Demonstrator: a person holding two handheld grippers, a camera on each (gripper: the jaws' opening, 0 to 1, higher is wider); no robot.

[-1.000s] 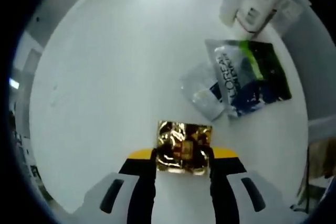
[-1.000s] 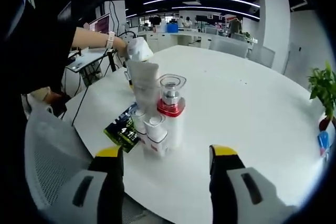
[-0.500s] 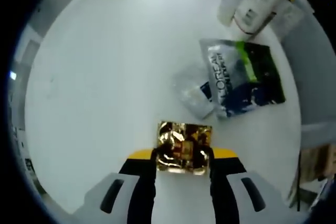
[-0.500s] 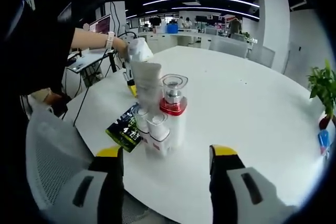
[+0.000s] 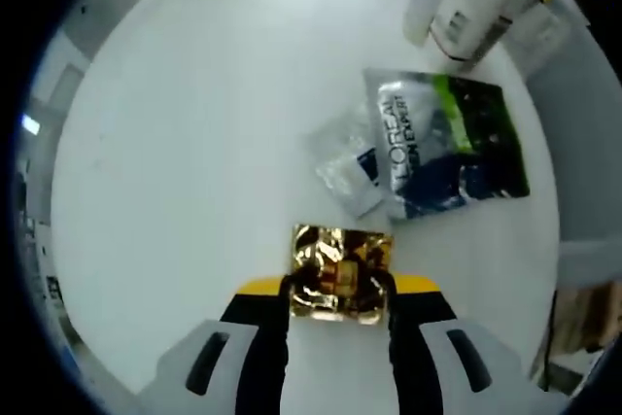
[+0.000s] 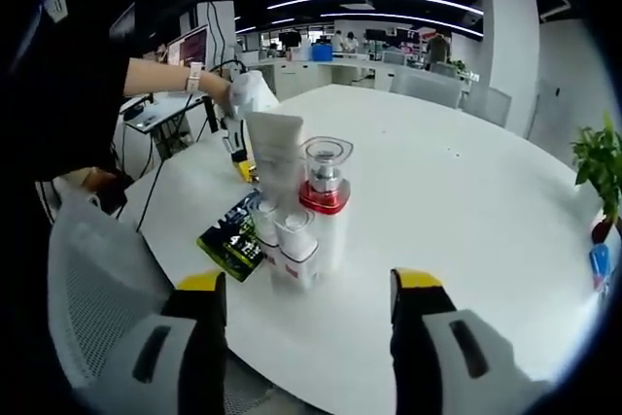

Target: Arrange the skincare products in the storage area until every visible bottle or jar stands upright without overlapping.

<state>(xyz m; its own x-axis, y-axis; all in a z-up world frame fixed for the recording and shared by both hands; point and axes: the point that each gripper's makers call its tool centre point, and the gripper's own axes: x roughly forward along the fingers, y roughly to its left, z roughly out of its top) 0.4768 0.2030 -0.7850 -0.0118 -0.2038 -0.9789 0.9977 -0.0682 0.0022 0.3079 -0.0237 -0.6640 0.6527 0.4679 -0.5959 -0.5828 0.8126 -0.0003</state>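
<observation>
Clearly the bottles [image 6: 296, 230] are the centre of the work: they stand upright in a tight group near the table [image 6: 466, 201] edge, a tall pump bottle [image 6: 325, 203] with a red collar and clear cap, two short white ones in front of it, and a white tube [image 6: 275, 157] behind. They are so close that some seem to touch, but I cannot tell if any overlaps. Just beside the bottles, on the side toward the edge, a dark sachet [image 5: 449, 143] lies flat, and a small clear sachet [image 5: 348, 158] lies partly under its edge; a flat packet cannot stand, so I judge these are put next to the group only to keep them in sight. Farther from the bottles, the left gripper [image 5: 337, 291] has its jaws closed on a gold foil sachet [image 5: 339, 271], gripped at the near edge and held above the bare table, probably so that it can be carried to the other packets. In the right gripper view a gloved hand [image 6: 251, 94] is behind the bottles with that gripper. The right gripper [image 6: 309, 284] has its jaws wide apart with nothing between them, pointing at the bottles from a little distance, I think to be ready to steady one if it tips.
</observation>
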